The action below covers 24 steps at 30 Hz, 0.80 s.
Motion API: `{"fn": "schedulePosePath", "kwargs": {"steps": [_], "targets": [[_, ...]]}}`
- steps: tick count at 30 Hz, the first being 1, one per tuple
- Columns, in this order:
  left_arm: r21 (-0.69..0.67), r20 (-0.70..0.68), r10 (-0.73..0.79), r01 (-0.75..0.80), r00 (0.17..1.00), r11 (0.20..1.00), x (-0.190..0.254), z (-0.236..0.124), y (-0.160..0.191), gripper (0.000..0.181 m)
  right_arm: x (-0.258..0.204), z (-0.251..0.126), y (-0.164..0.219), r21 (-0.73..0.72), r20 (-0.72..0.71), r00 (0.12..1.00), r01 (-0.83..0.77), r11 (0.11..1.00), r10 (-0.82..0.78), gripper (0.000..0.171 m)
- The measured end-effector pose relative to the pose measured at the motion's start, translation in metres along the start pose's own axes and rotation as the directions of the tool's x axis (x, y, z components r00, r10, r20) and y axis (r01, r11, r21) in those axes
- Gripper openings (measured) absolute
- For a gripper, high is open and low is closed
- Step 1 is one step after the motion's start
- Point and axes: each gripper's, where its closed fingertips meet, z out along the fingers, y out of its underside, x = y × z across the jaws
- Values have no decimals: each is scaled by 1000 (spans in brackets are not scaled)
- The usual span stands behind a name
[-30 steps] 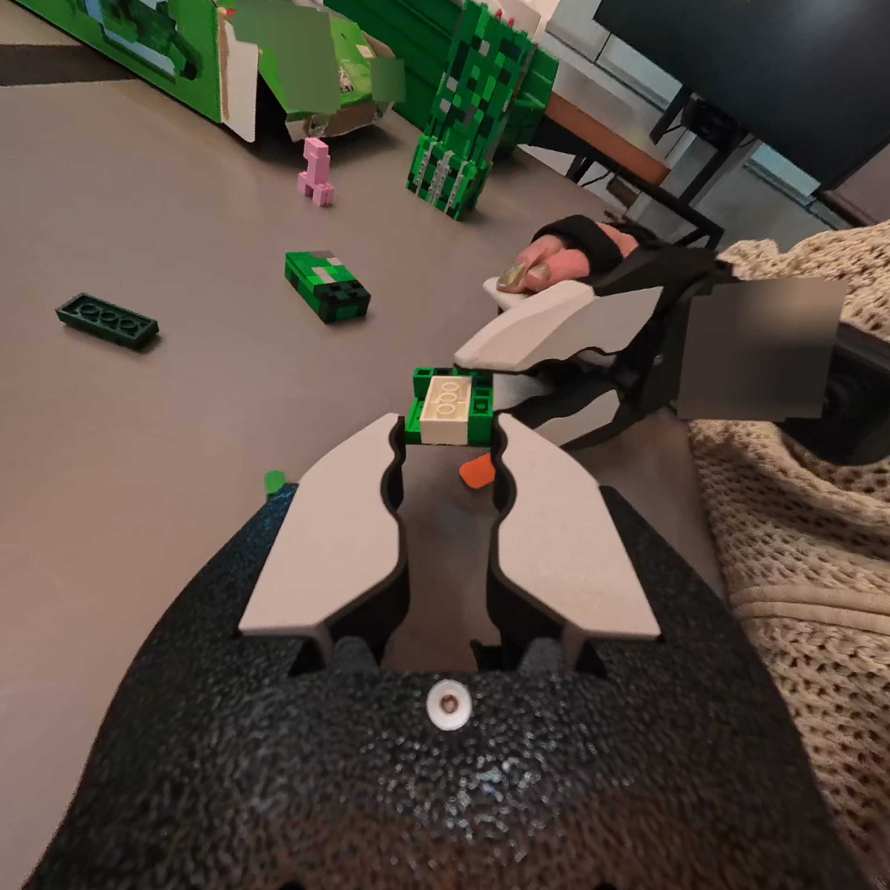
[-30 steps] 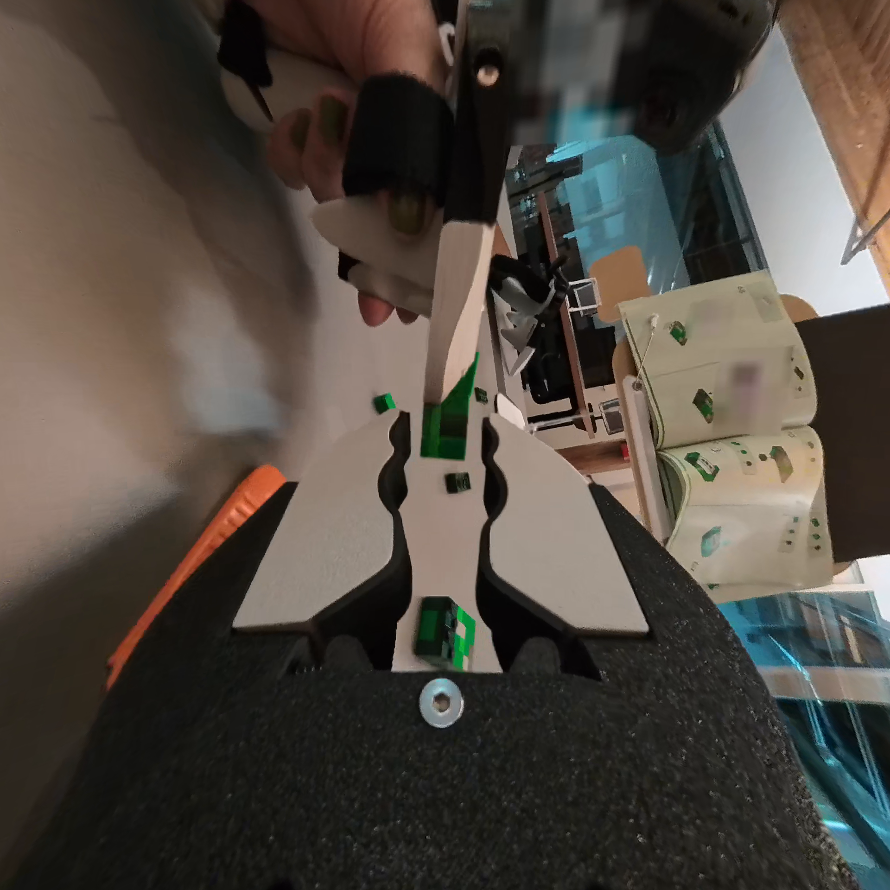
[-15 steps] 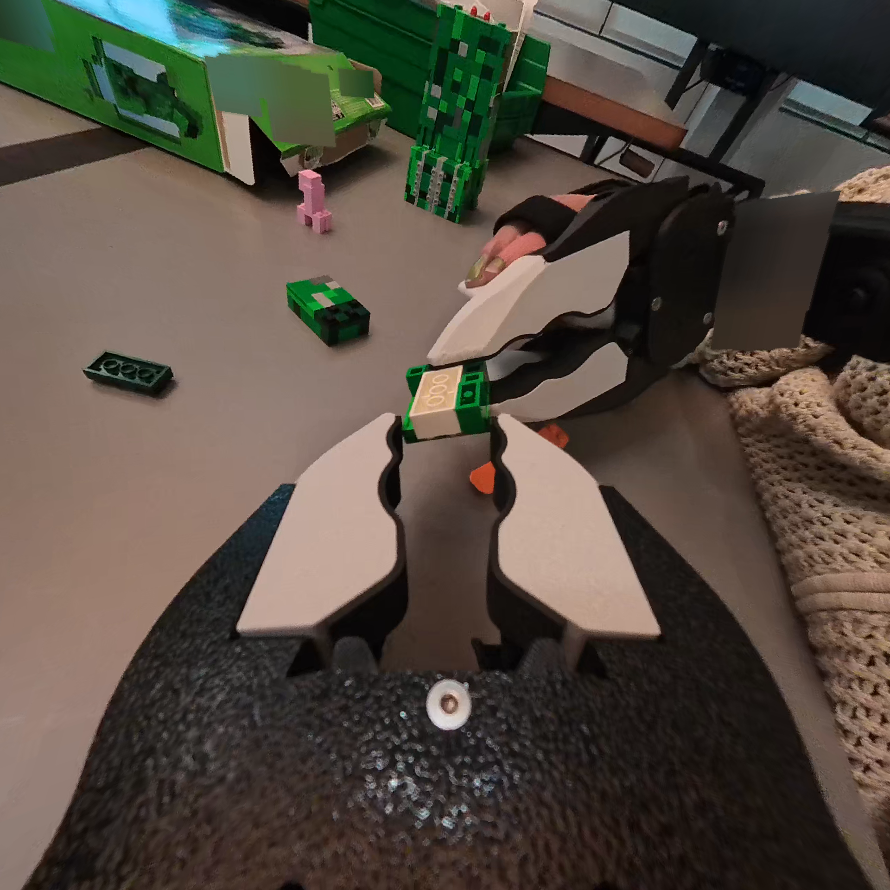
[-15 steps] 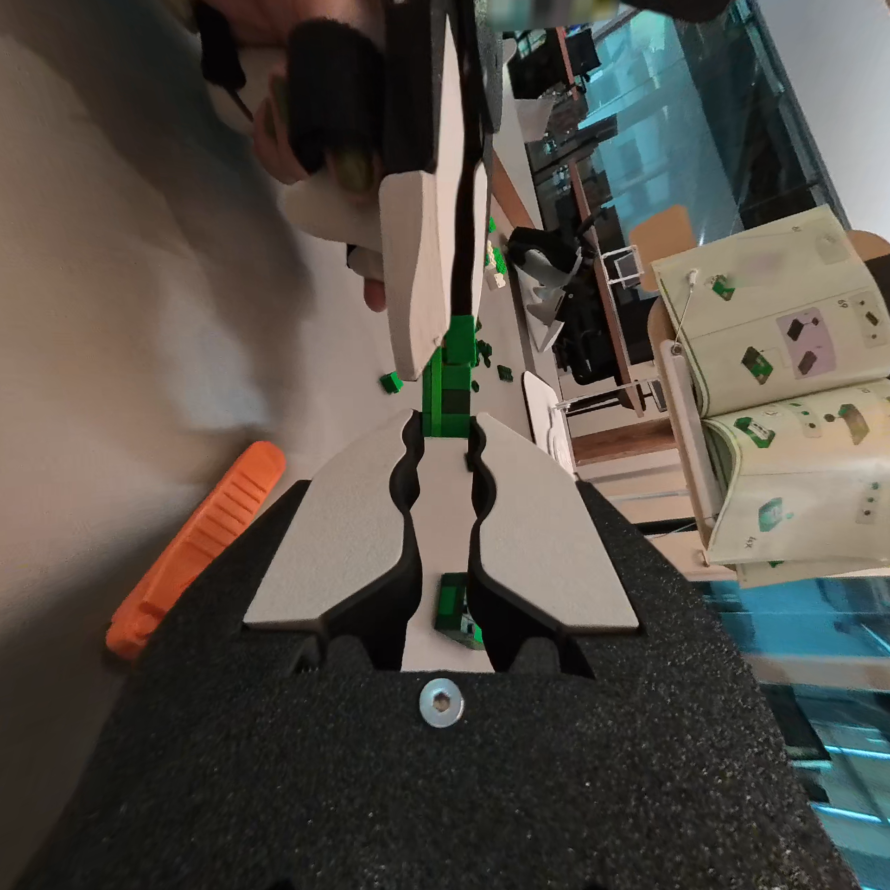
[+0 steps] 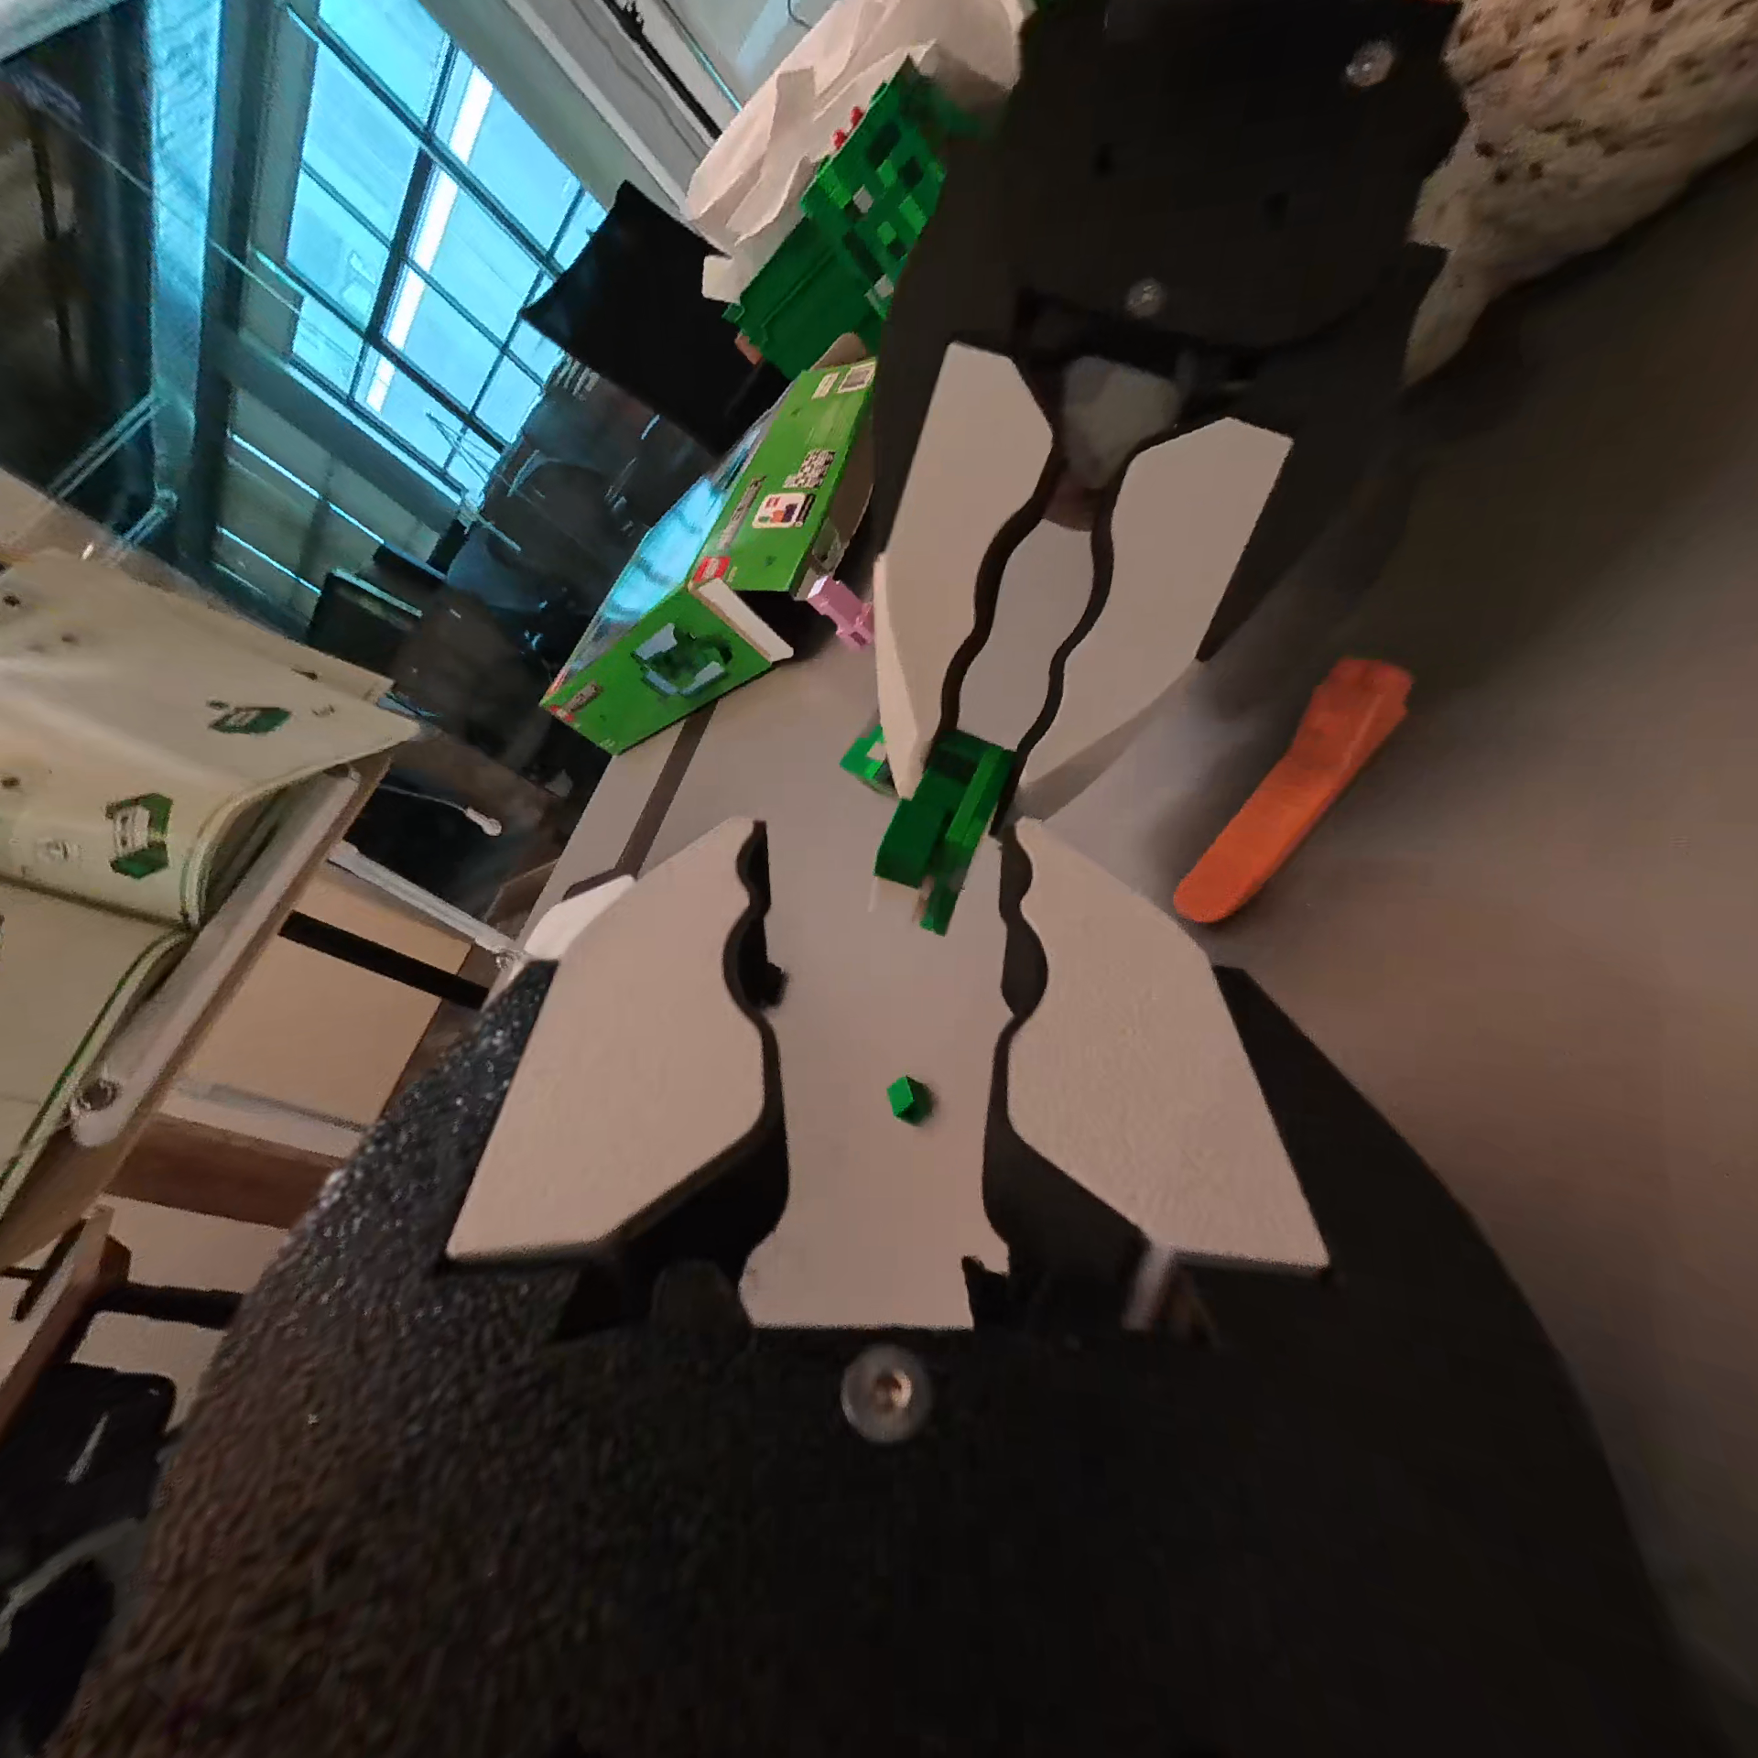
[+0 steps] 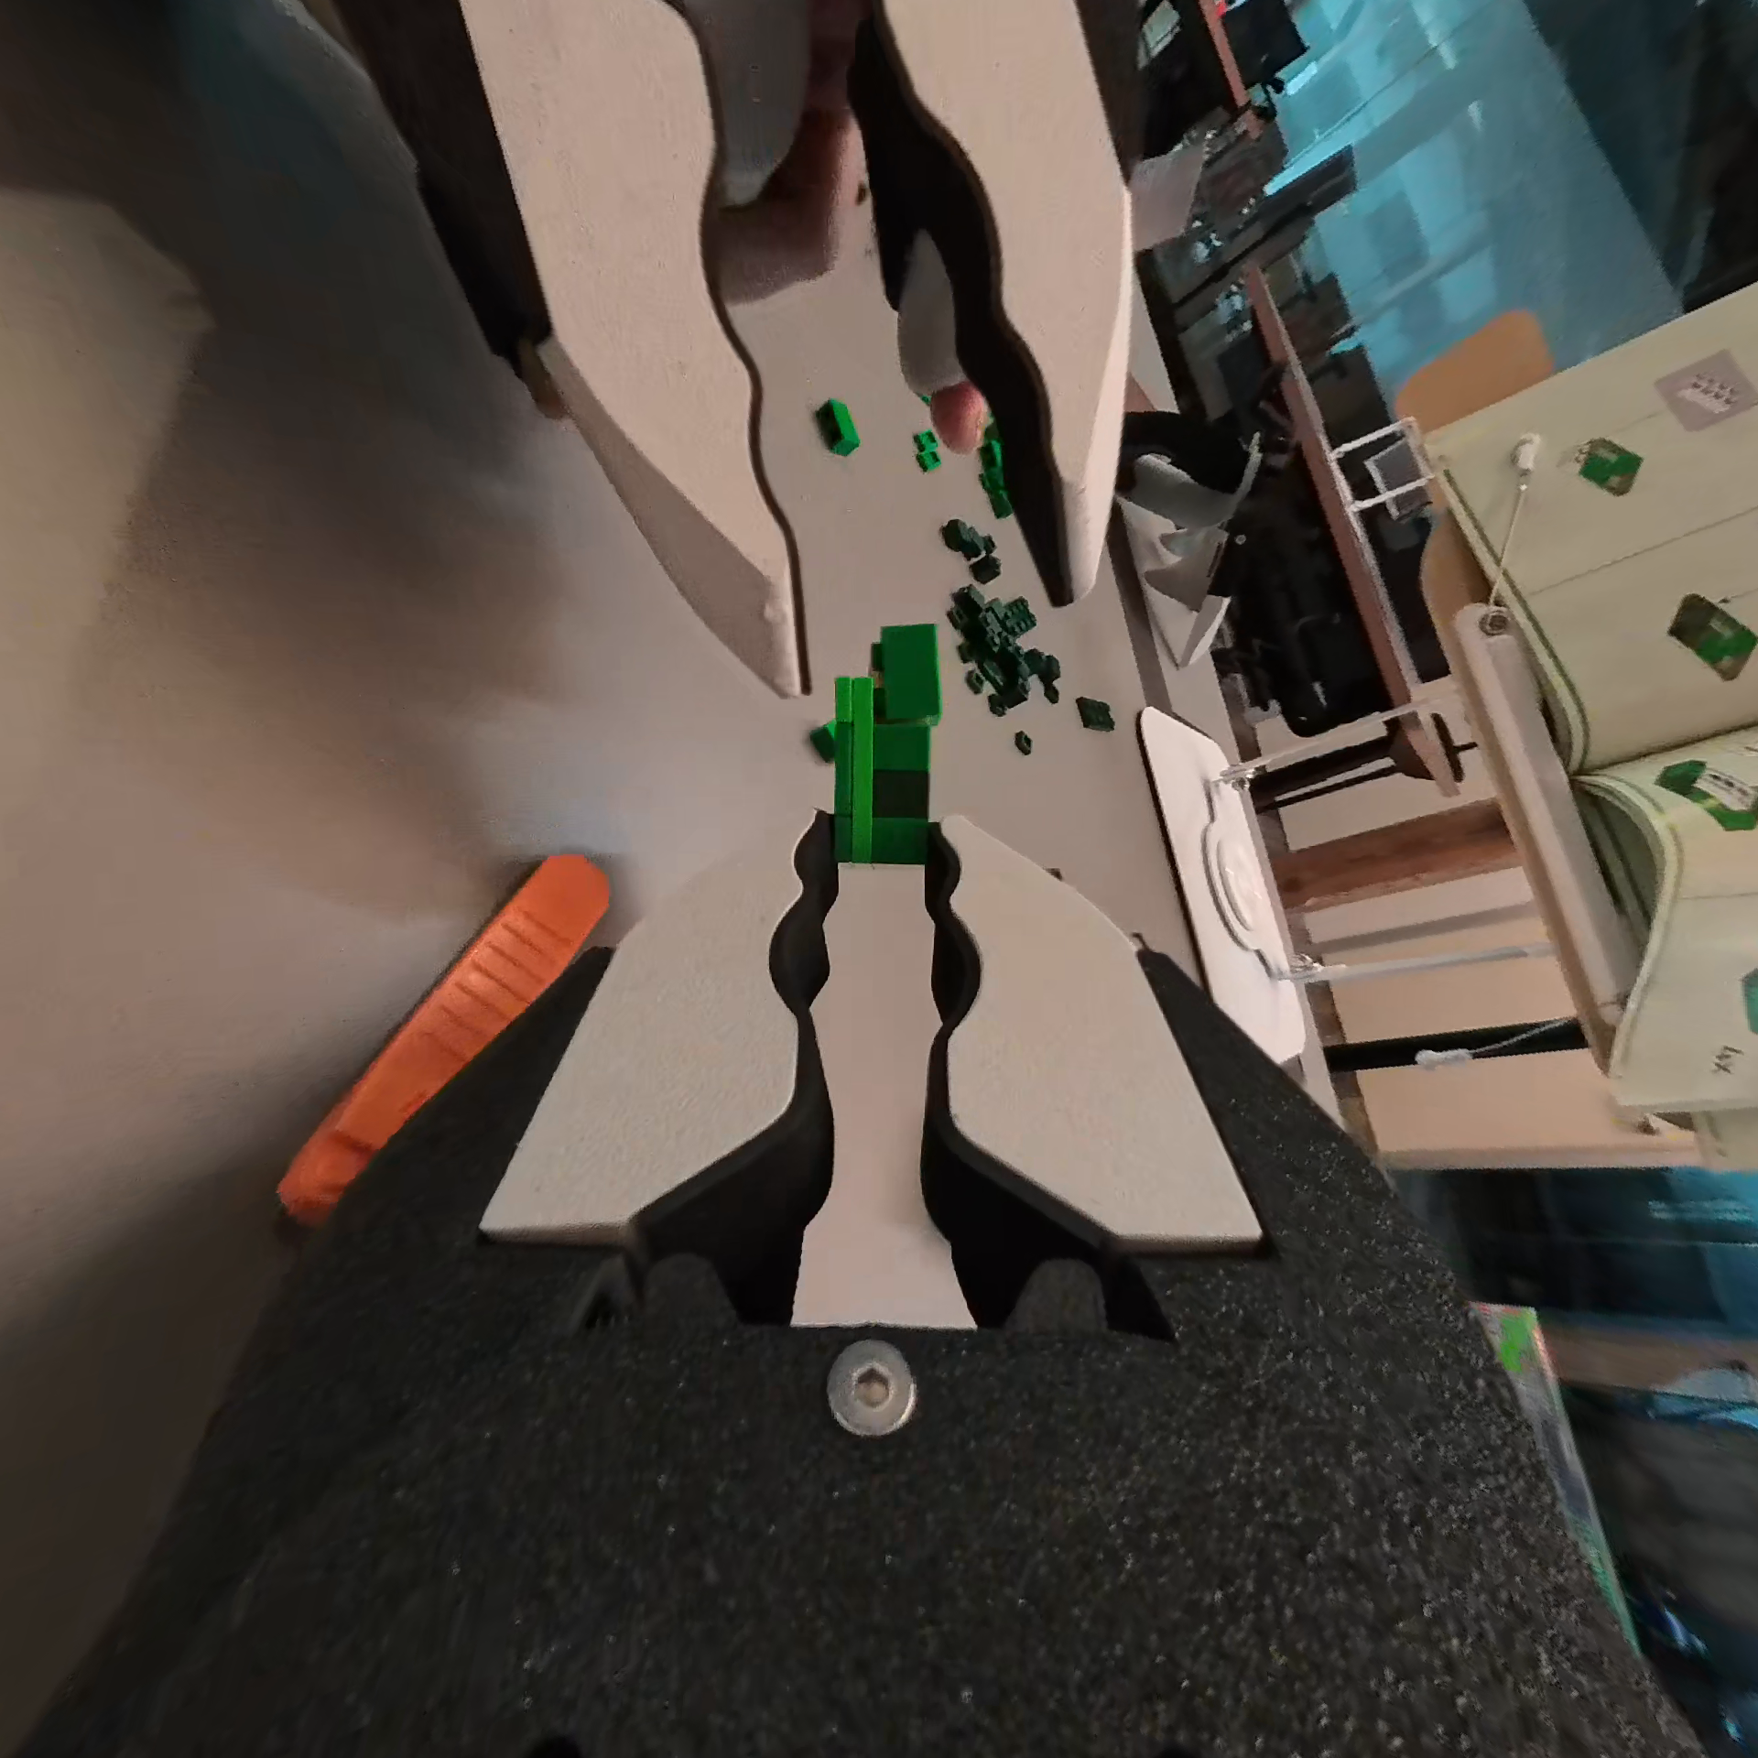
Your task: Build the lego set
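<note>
A small green lego assembly [image 6: 885,761] is pinched at its near end in my right gripper [image 6: 880,837], which is shut on it. In the left wrist view the same assembly [image 5: 942,828] hangs from the right gripper [image 5: 966,794], which comes in from above. My left gripper [image 5: 885,837] is open, with its fingertips on either side of the assembly's free end and a gap on the left side. In the right wrist view the left gripper [image 6: 927,637] shows from above, its jaws spread wide around the assembly's far end.
An orange brick separator [image 5: 1294,790] lies on the grey table [image 5: 1522,856], also seen in the right wrist view [image 6: 447,1027]. A loose green stud [image 5: 908,1099], a pile of dark green bricks [image 6: 999,637], a green box [image 5: 704,609], a pink figure [image 5: 842,609], a tall green figure [image 5: 856,219] and an open instruction booklet [image 6: 1617,618] lie around. The grippers are tip to tip, or close to it. The orange brick separator [image 5: 1294,790] is about 7 centimetres from my right fingertips. It is also in sight in the right wrist view [image 6: 459,1016].
My left gripper has let go of the assembly and opened wide. The right gripper keeps its hold. Both grippers have rolled, so the views are tilted.
</note>
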Motion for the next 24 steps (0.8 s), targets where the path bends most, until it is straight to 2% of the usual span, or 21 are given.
{"fn": "schedulePosePath", "kwargs": {"steps": [5,9,16,24], "targets": [[3,-20,42,-42,999,999,5,1,-2,44,-5,-1,-2,7,48,999,-20,1000,20,17],[-43,-51,84,-87,995,995,13,3,6,35,-7,-1,-4,10,65,998,-12,1000,12,17],[-29,-65,122,-124,990,992,19,5,3,20,-9,-2,-6,11,92,996,-4,1000,3,17],[-33,-144,99,-105,985,994,29,5,5,18,-16,-4,-3,-4,152,986,65,998,-64,17]]}}
